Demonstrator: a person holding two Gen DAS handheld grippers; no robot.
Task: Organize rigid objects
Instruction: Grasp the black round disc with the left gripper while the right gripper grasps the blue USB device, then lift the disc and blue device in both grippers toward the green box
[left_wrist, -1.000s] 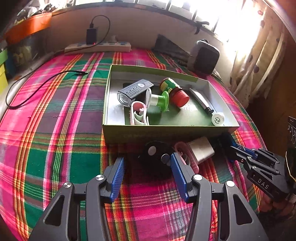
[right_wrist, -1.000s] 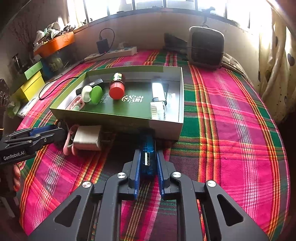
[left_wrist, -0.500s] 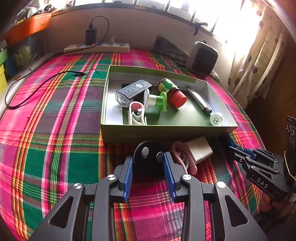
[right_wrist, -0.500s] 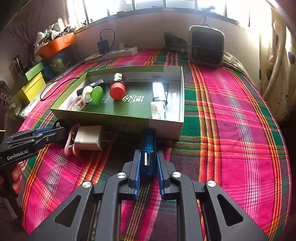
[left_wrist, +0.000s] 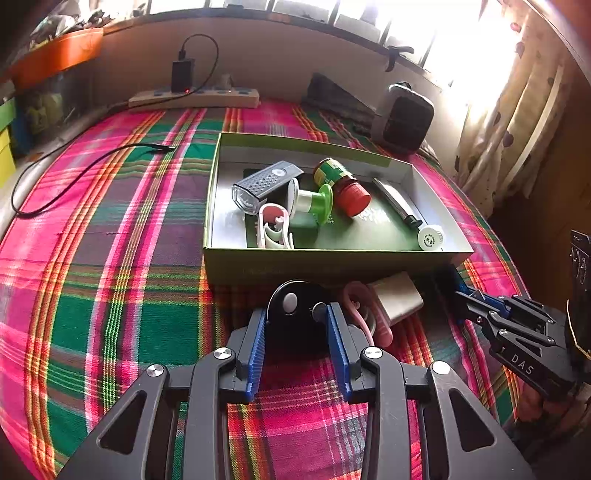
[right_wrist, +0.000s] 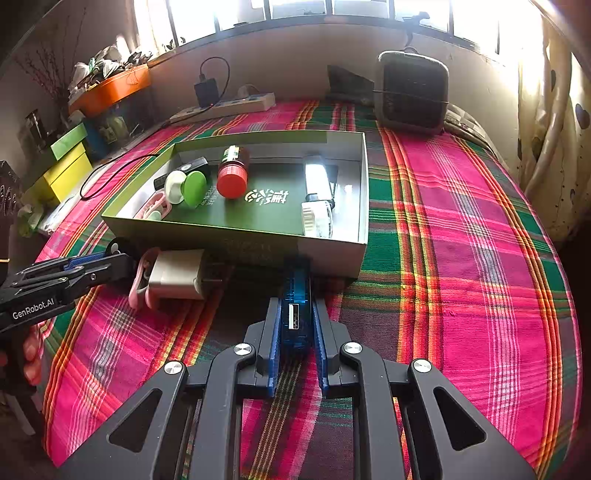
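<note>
Left tongs (left_wrist: 297, 317): just closed in, black round device (left_wrist: 295, 314) pinched between pads.
Right tongs (right_wrist: 295, 325): blue USB gadget (right_wrist: 295, 295) pinched, beside green box (right_wrist: 332, 251).

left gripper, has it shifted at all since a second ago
Yes. The left gripper has crept forward toward the green cardboard box, and its jaws have just been closing onto the round black disc, which they now clamp.

"GenRobot.AI" on left hand-held gripper (right_wrist: 107, 264), "DAS" on right hand-held gripper (left_wrist: 458, 291)
</note>
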